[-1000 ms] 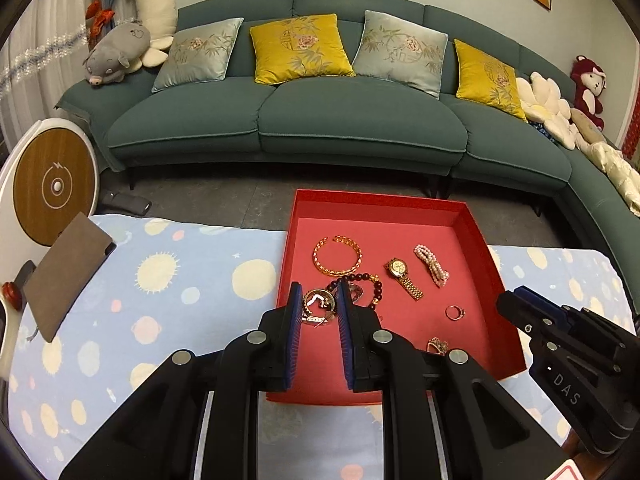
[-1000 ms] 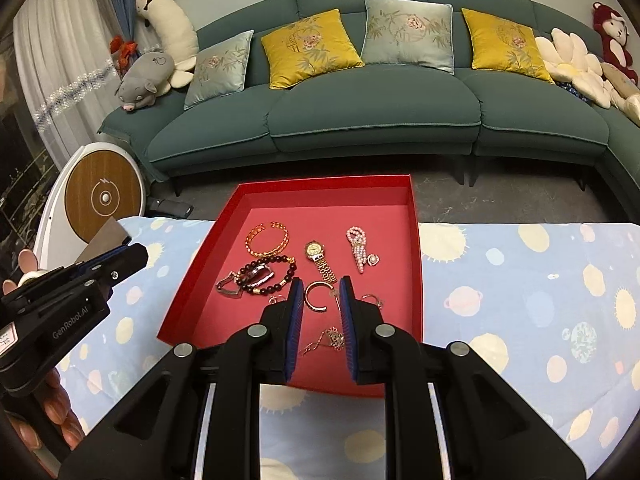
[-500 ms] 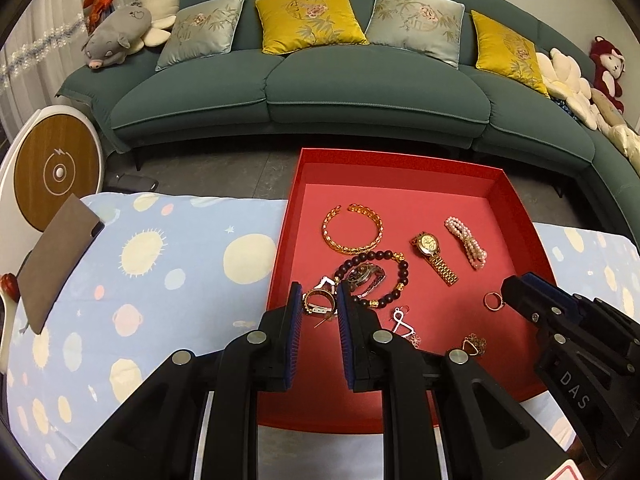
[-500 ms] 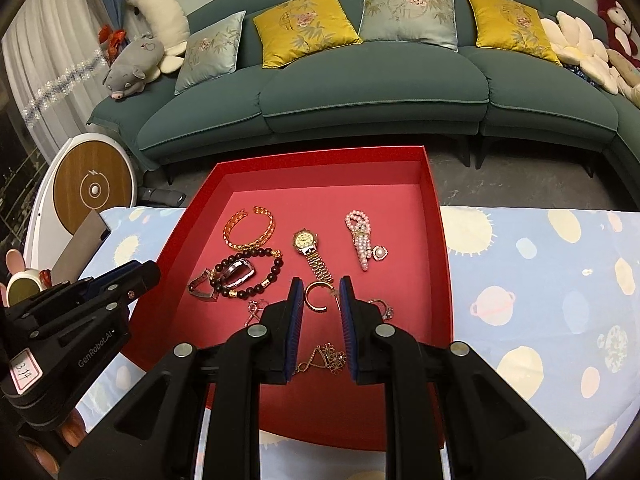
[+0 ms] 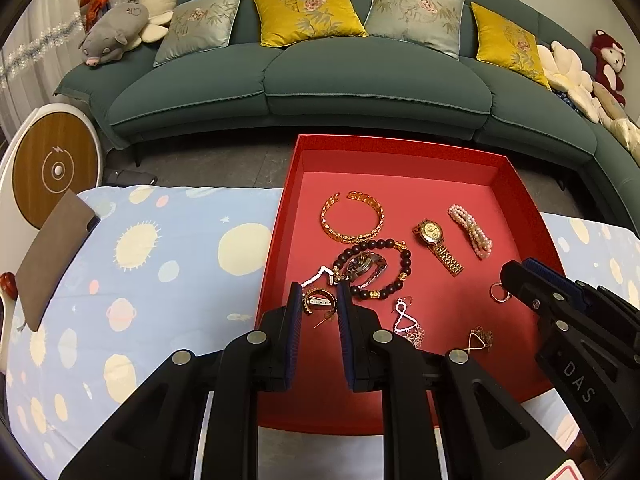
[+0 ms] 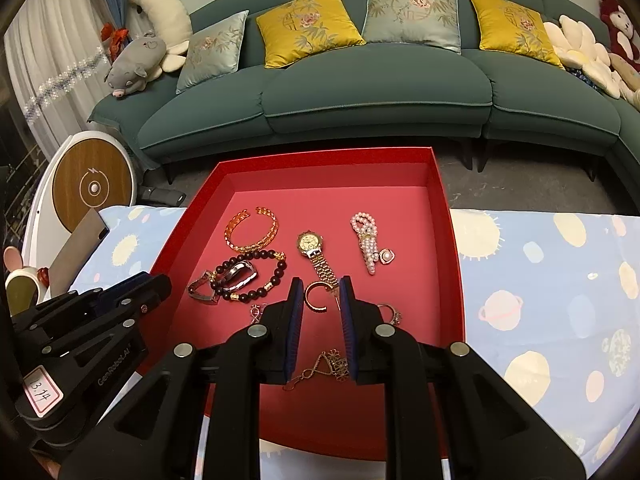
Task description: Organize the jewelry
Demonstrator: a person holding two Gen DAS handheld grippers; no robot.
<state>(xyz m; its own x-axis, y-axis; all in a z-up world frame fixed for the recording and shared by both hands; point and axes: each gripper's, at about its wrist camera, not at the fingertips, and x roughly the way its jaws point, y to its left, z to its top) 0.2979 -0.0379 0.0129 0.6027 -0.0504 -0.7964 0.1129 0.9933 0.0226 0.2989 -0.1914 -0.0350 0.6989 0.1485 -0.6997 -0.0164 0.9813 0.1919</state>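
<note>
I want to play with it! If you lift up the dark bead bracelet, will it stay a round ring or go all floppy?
Probably floppy: the dark bead bracelet is separate round beads on a string, lying in an uneven loop. It may snag the silver watch lying inside that loop. If pushed, the beads would likely roll and slide on the smooth red tray.

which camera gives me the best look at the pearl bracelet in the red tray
The right wrist view: the pearl bracelet lies unobstructed mid-tray, with its strands and small pendant visible. The left wrist view shows it too, farther to the side, with the pendant not discernible.
</note>
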